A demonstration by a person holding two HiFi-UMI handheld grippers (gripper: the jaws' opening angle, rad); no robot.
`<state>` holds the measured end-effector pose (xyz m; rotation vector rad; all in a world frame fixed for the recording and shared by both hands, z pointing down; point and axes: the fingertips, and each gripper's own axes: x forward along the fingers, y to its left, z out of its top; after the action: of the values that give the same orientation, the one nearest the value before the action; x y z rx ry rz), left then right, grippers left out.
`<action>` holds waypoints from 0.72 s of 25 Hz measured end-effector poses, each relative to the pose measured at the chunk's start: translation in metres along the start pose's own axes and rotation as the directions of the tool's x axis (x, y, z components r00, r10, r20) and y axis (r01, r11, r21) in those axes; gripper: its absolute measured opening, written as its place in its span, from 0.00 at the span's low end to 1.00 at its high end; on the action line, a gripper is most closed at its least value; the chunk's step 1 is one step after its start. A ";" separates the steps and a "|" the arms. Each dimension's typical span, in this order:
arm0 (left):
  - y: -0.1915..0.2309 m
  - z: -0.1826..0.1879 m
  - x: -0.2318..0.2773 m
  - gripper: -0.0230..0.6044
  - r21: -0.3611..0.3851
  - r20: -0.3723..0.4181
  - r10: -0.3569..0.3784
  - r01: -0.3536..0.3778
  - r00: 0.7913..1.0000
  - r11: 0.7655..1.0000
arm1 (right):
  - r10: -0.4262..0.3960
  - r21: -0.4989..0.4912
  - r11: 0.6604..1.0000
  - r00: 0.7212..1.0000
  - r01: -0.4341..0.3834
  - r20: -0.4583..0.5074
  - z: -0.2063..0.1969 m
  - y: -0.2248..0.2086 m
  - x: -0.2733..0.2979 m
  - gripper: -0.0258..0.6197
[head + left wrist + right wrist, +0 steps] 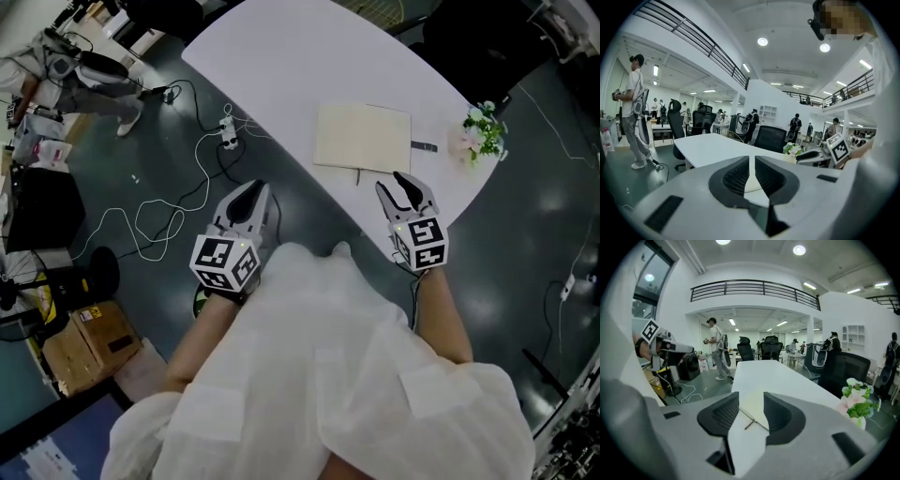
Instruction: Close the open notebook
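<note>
A cream notebook (362,136) lies flat on the white table (281,56) as one plain rectangle, with a thin ribbon sticking out of its near edge. My right gripper (401,187) hovers at the table's near edge just short of it, open and empty. In the right gripper view the notebook (751,405) shows through the gap between the jaws of that gripper (751,408). My left gripper (251,193) hangs over the floor to the left of the table. Its jaws (752,166) stand almost together, with only a thin slit and nothing in it.
A dark pen (424,146) lies right of the notebook, and a small bunch of flowers (480,131) stands at the table's right end. Cables (187,192) and a power strip trail over the grey floor on the left. Cardboard boxes (84,342) sit at the lower left.
</note>
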<state>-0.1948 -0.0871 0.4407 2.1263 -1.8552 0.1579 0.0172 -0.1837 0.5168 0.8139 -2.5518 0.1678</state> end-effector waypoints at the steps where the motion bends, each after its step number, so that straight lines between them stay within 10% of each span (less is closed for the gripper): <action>1: 0.002 0.000 0.003 0.09 -0.001 -0.003 0.004 -0.004 1.000 1.000 | 0.018 -0.025 1.000 1.000 -0.018 -0.014 -0.002 0.002 0.008 0.30; 18: 0.047 -0.021 0.039 0.09 -0.042 -0.091 -0.010 0.006 0.996 0.999 | 0.190 -0.107 0.971 0.961 -0.214 -0.201 -0.031 0.045 0.129 0.39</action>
<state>-0.2322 -0.1231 0.4789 2.0635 -1.7829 0.2090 -0.0902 -0.2063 0.6047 0.4635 -2.4318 0.1365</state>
